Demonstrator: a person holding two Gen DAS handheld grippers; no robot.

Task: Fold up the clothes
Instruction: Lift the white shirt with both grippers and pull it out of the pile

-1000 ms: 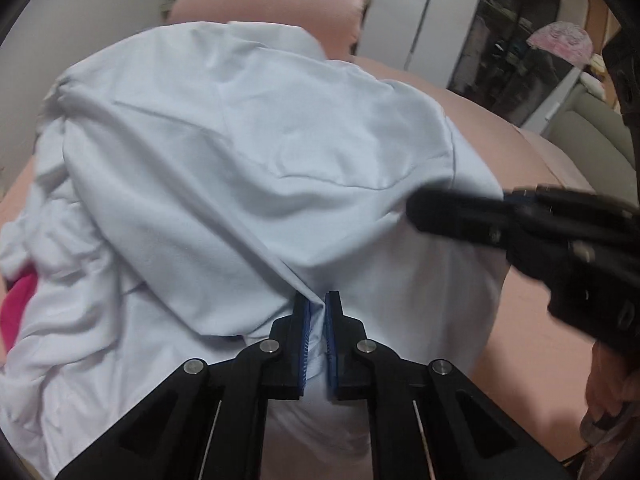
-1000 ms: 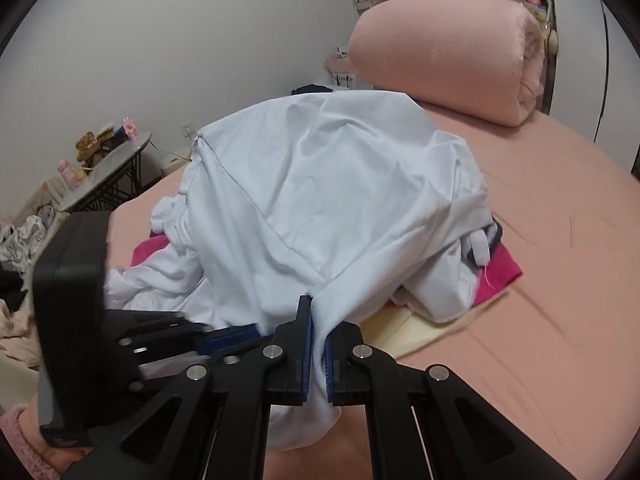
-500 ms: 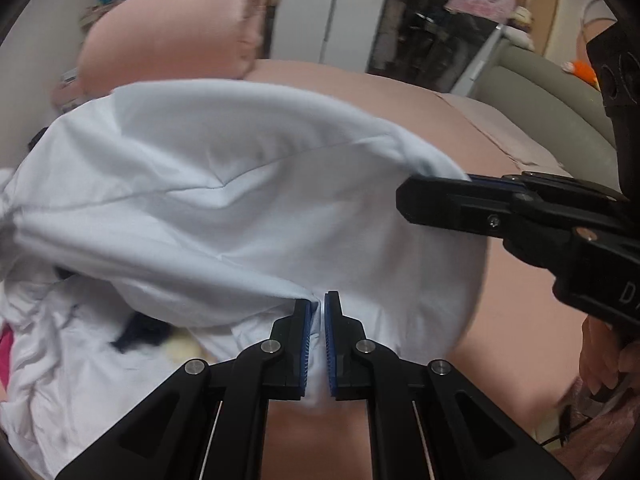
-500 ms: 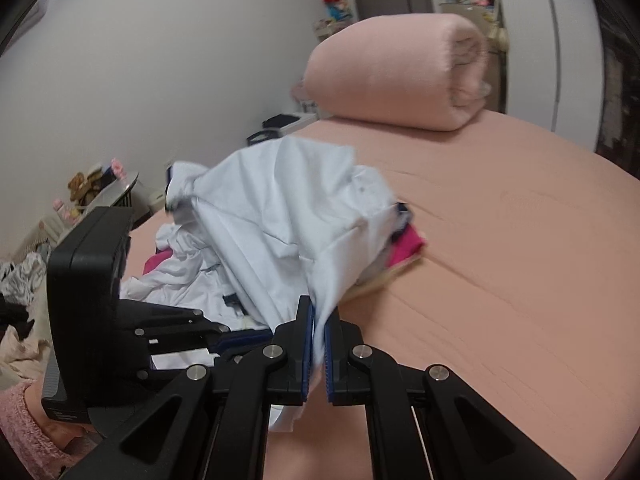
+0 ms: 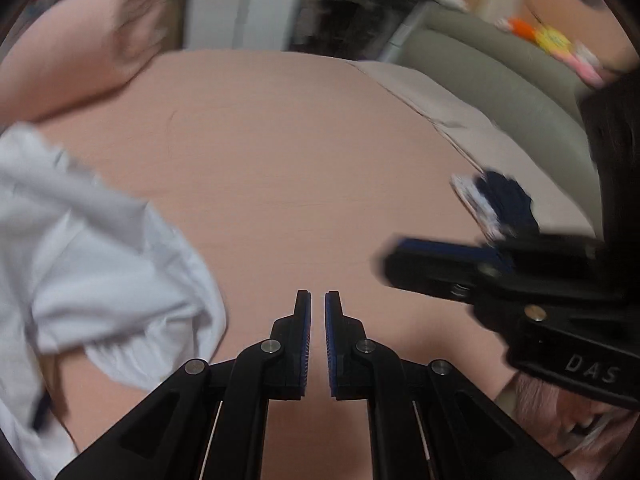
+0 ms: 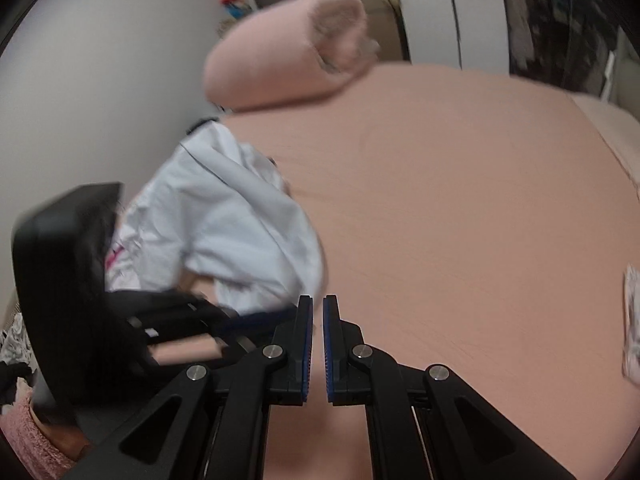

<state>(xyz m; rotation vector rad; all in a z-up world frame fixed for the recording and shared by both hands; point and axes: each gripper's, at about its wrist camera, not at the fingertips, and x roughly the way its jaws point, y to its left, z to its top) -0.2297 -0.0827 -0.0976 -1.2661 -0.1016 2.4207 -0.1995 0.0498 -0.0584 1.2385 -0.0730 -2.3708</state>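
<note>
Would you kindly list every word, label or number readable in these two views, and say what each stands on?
"DAS": pale raised letters on the black body of the right gripper, seen in the left wrist view; the word may run on out of view.
Nothing else is legible: the shelves and toys behind the bed are too blurred.

Bare pink bed (image 6: pixel 460 200) ahead; white clothes heap (image 6: pixel 224 220) leftward

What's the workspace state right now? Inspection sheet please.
Surface: pink bed sheet, smooth.
Job's things: white garment, crumpled, left in both views.
Clutter: small dark-and-white cloth, lying apart near the bed's right edge.
Grippers: left claw shut, nothing between its pads; right claw shut, empty.
Cables: nothing seen.
Surroundings: rolled pink blanket at the bed's far end; grey-green sofa beside the bed. Both views blurred.
</note>
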